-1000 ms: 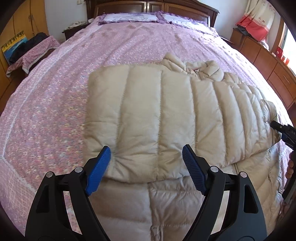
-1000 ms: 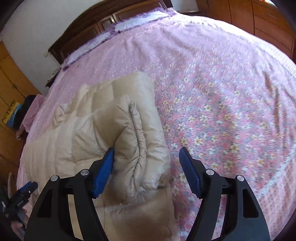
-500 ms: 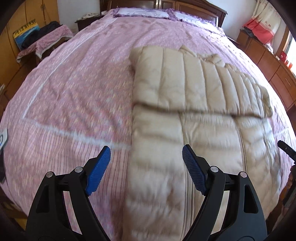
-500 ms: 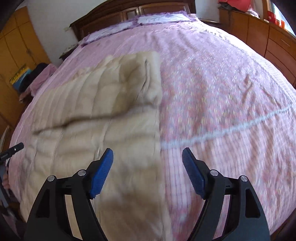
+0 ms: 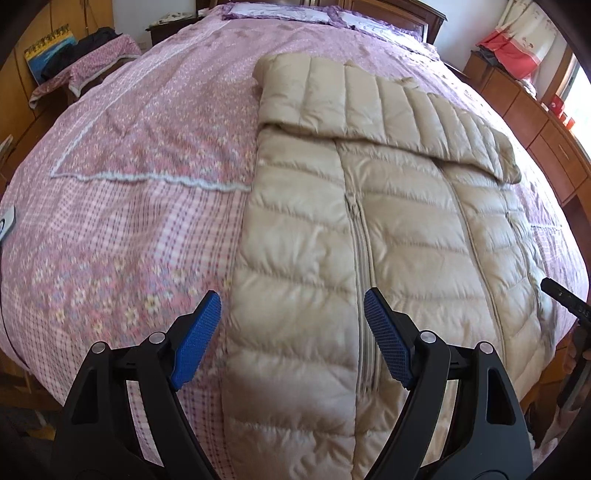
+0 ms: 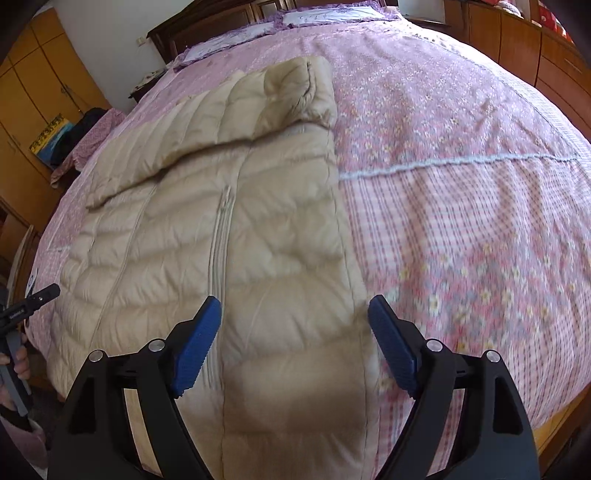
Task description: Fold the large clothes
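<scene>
1. Beige quilted down jacket (image 5: pixel 388 229) lies flat on the bed (image 5: pixel 122 192), zipper (image 5: pixel 360 258) up, running from the near edge toward the pillows (image 5: pixel 291 11).
2. Far part of the jacket is folded over in a band across its width, sleeve cuff (image 6: pixel 306 88) at the right end.
3. Left tool (image 5: pixel 291 339) hovers above the jacket's near-left part, blue pads wide apart, nothing between them touching; zipper sits just inside its right pad.
4. Right tool (image 6: pixel 295 341) hovers above the jacket's near-right edge; its jaws have just been opening and stand wide, gripping nothing.
5. From the left wrist view, the other tool pokes in at 3 o'clock; from the right wrist view, a hand (image 6: pixel 20 363) holds the left one at 9 o'clock.
6. Wooden cabinets (image 6: pixel 33 110) at 10 o'clock of the right view, dresser (image 5: pixel 532 122) at 2 o'clock of the left.
</scene>
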The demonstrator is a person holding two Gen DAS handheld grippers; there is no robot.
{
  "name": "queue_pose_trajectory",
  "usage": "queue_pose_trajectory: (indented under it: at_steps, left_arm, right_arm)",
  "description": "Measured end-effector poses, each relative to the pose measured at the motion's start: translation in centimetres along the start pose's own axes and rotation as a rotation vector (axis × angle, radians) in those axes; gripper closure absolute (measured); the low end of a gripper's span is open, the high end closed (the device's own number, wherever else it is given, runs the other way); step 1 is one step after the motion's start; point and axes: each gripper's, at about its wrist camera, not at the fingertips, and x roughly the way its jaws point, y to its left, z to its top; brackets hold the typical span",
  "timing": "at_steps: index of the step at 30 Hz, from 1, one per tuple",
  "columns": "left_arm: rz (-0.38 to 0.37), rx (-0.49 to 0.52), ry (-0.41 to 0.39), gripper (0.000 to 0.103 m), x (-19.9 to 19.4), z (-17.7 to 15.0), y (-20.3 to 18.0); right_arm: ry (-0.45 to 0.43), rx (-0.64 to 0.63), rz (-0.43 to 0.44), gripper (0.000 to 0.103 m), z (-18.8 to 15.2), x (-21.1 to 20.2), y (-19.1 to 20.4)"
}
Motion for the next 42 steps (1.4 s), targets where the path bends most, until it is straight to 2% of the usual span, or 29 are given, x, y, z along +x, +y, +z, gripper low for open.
queue_pose_trajectory:
  at_steps: [4,8,12,20,24,25,26,28,30,31,33,36,42]
  left_arm:
    - [-0.005,-0.007,0.023,0.024,0.4,-1.0,-0.1]
    - [0.026,0.008,0.02,0.023,0.4,-1.8,-0.1]
    - [0.015,-0.008,0.037,0.022,0.3,-2.3,0.6]
    - [-0.096,-0.066,0.09,0.022,0.5,-4.1,1.5]
    - [-0.154,-0.021,0.095,0.022,0.5,-5.0,0.9]
    - [-0.155,-0.007,0.093,0.023,0.4,-5.2,0.6]
    - [-0.162,0.003,0.094,0.031,0.4,-5.4,0.3]
    - [-0.193,0.003,0.097,0.043,0.3,-5.6,0.1]
    - [-0.212,0.001,0.096,0.062,0.0,-5.6,0.0]
    - [-0.224,0.0,0.094,0.068,-0.2,-5.7,-0.1]
    - [-0.24,0.003,0.09,0.082,-0.8,-5.8,-0.3]
    - [-0.242,0.022,0.088,0.087,-1.9,-5.5,-0.9]
    - [-0.25,0.056,0.102,0.088,-4.5,-6.3,-1.6]
  right_arm:
    - [0.009,-0.006,-0.005,0.022,-1.1,-0.1,0.3]
    - [0.017,-0.018,-0.011,0.021,-2.0,0.0,0.4]
    - [0.026,-0.009,-0.01,0.021,-2.5,0.1,0.1]
    - [0.042,-0.021,-0.001,0.02,-3.6,-0.4,-0.1]
    - [0.047,-0.025,0.021,0.02,-4.2,-0.6,-0.1]
    - [0.049,-0.03,0.036,0.02,-4.4,-0.7,-0.1]
    - [0.046,-0.035,0.042,0.021,-4.5,-0.7,0.0]
    - [0.043,-0.046,0.062,0.03,-4.7,-0.8,0.2]
    - [0.039,-0.041,0.079,0.048,-4.9,-1.0,0.1]
    - [0.032,-0.041,0.085,0.052,-4.9,-1.2,0.0]
    - [0.02,-0.038,0.1,0.069,-4.9,-1.6,0.0]
    - [0.001,-0.043,0.12,0.084,-4.9,-2.6,0.0]
    - [-0.012,-0.048,0.14,0.089,-4.9,-5.0,-0.4]
